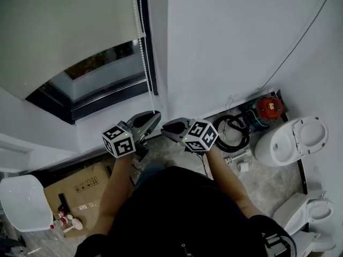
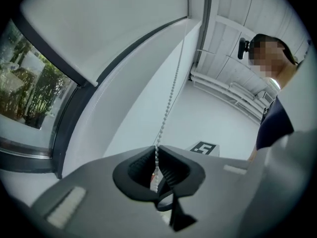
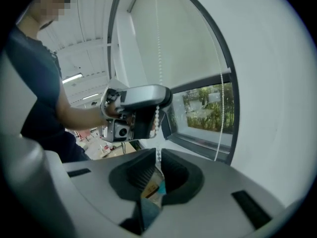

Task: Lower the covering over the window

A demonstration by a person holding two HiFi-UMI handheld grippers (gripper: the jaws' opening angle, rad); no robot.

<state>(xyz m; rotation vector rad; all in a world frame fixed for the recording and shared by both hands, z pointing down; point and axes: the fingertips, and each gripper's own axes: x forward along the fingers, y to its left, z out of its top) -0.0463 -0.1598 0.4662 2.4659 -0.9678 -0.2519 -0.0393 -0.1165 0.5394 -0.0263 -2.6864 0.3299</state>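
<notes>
A white roller blind (image 1: 64,31) covers the upper part of a dark-framed window (image 1: 102,71); its lower glass stays bare. A white bead chain (image 1: 143,63) hangs down the frame's right side. My left gripper (image 1: 155,118) is shut on that chain just below the sill, the beads (image 2: 171,98) running up from its closed tips (image 2: 156,150) toward the blind (image 2: 114,19). My right gripper (image 1: 165,127) sits close beside and slightly lower, shut on the chain (image 3: 157,118) at its tips (image 3: 158,155). From there the left gripper (image 3: 141,100) shows just ahead. A second strand (image 3: 223,118) hangs by the window (image 3: 208,108).
On the floor below are a white toilet (image 1: 292,138), another toilet (image 1: 311,210), a coiled black hose (image 1: 233,130), a red device (image 1: 269,107), a cardboard box (image 1: 80,189) and a white lid (image 1: 21,202). A plain white wall (image 1: 230,36) stands right of the window.
</notes>
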